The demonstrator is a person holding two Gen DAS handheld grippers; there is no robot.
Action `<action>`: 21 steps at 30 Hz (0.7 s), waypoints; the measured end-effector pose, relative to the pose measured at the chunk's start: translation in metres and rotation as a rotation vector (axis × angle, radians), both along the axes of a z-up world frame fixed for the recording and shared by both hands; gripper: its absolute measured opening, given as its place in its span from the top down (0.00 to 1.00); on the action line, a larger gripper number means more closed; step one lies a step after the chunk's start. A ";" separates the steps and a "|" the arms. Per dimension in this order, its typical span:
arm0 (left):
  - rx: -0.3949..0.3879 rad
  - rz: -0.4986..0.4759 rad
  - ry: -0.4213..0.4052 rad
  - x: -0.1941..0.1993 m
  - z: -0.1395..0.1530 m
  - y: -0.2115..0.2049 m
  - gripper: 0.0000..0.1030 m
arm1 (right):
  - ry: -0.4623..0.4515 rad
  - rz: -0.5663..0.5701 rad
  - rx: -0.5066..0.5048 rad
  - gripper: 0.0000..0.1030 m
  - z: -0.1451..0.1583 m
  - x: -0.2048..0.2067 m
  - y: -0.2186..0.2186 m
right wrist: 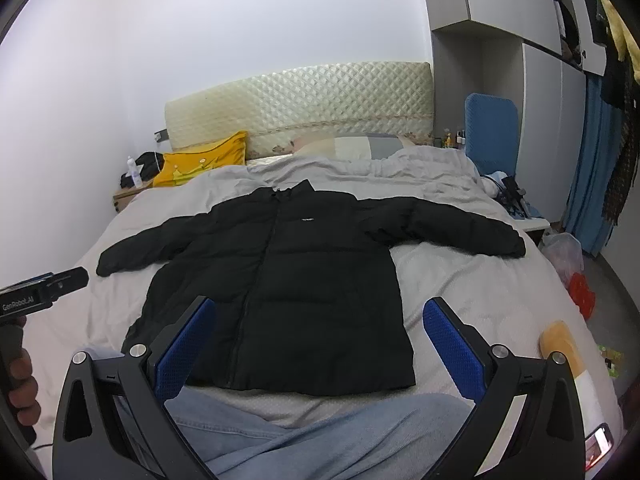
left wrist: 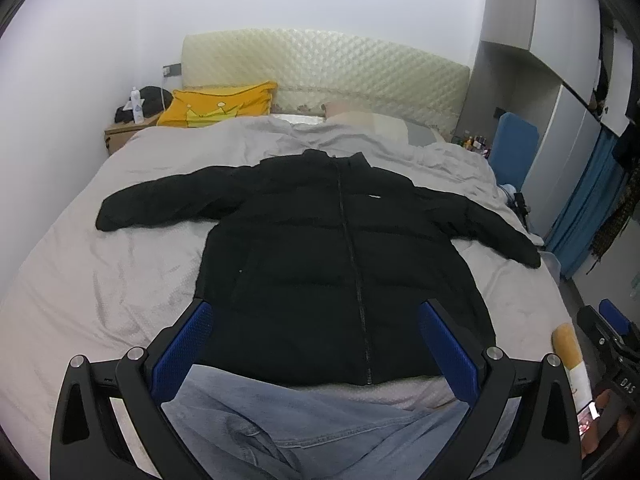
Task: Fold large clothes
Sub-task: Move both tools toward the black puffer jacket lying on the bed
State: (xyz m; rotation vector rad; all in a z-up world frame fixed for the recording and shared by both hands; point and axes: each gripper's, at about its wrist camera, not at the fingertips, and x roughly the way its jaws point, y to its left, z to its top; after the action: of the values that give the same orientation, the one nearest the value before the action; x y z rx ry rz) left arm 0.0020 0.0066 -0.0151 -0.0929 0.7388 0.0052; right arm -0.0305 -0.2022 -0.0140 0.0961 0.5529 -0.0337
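A black puffer jacket [left wrist: 332, 264] lies flat, front up and zipped, on the grey bed sheet [left wrist: 100, 280], both sleeves spread out sideways. It also shows in the right wrist view [right wrist: 280, 280]. My left gripper [left wrist: 316, 316] is open and empty, held above the jacket's hem. My right gripper [right wrist: 320, 312] is open and empty, above the hem's right half. The left gripper's body [right wrist: 44, 290] shows at the left edge of the right wrist view, held in a hand.
Blue jeans legs [left wrist: 304, 420] are in front of the hem. A yellow pillow [left wrist: 220, 104] and quilted headboard [left wrist: 328, 68] are at the far end. A nightstand [left wrist: 124, 130] stands far left. A blue chair [right wrist: 492, 132], wardrobe and bags [right wrist: 568, 256] stand right.
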 end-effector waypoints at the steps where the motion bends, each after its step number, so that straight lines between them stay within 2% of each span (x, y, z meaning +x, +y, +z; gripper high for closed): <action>1: -0.001 -0.003 0.000 0.000 -0.002 0.000 0.00 | -0.001 -0.002 -0.002 0.00 -0.002 -0.002 0.001; 8: 0.041 -0.027 -0.049 0.013 -0.015 0.000 0.00 | -0.012 0.008 0.015 0.00 -0.018 0.003 -0.007; 10: 0.020 -0.032 -0.107 0.019 -0.018 0.000 0.00 | -0.019 0.003 0.012 0.00 -0.026 0.008 -0.011; 13: 0.032 -0.030 -0.130 0.035 -0.028 0.001 0.00 | -0.030 -0.002 -0.001 0.00 -0.038 0.018 -0.016; 15: 0.039 -0.034 -0.086 0.049 -0.038 0.003 0.00 | -0.031 -0.010 -0.010 0.00 -0.045 0.027 -0.021; 19: 0.055 -0.042 -0.086 0.084 -0.054 0.006 0.00 | -0.028 -0.012 -0.014 0.00 -0.051 0.048 -0.033; 21: 0.093 -0.042 -0.070 0.104 -0.063 0.006 0.00 | -0.037 -0.025 -0.024 0.00 -0.049 0.055 -0.039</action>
State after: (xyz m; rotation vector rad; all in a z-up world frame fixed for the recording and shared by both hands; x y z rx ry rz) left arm 0.1063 0.0124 -0.0781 0.0107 0.6689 -0.0037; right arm 0.0248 -0.2416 -0.0634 0.0804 0.5141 -0.0631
